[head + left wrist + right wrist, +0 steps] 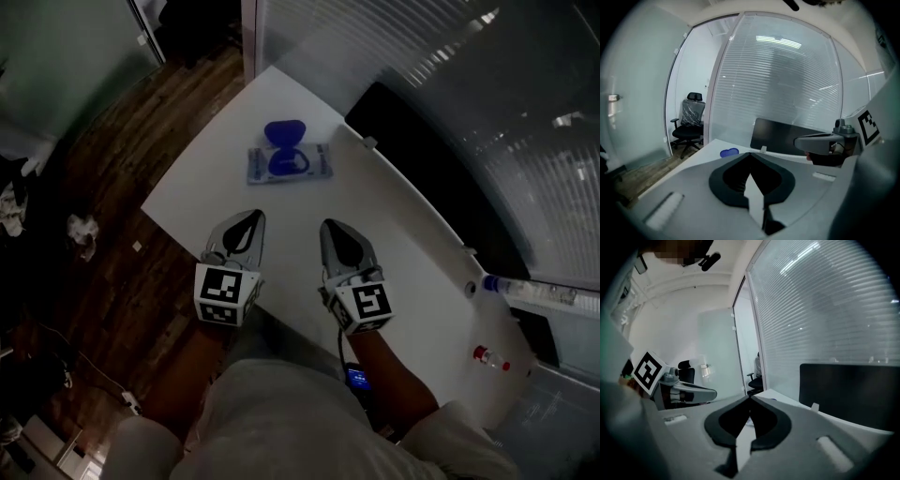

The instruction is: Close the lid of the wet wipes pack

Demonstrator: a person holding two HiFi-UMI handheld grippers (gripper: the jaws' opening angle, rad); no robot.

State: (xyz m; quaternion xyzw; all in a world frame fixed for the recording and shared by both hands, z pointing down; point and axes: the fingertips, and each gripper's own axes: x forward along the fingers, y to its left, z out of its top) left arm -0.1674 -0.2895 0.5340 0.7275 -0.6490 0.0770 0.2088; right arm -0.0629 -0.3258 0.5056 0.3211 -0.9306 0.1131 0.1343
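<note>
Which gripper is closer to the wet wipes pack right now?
Left, by a little. The left gripper sits just short of the near left corner of the wet wipes pack; the right gripper sits further back, off its right end. Neither touches it.

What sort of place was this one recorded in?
Probably an office: glass partition walls with white slatted blinds, a black wheeled office chair, and a long white table on dark wooden flooring.

1 wipes pack (290, 163), 2 grippers (251, 216) (330, 225), 1 table (398, 234)
</note>
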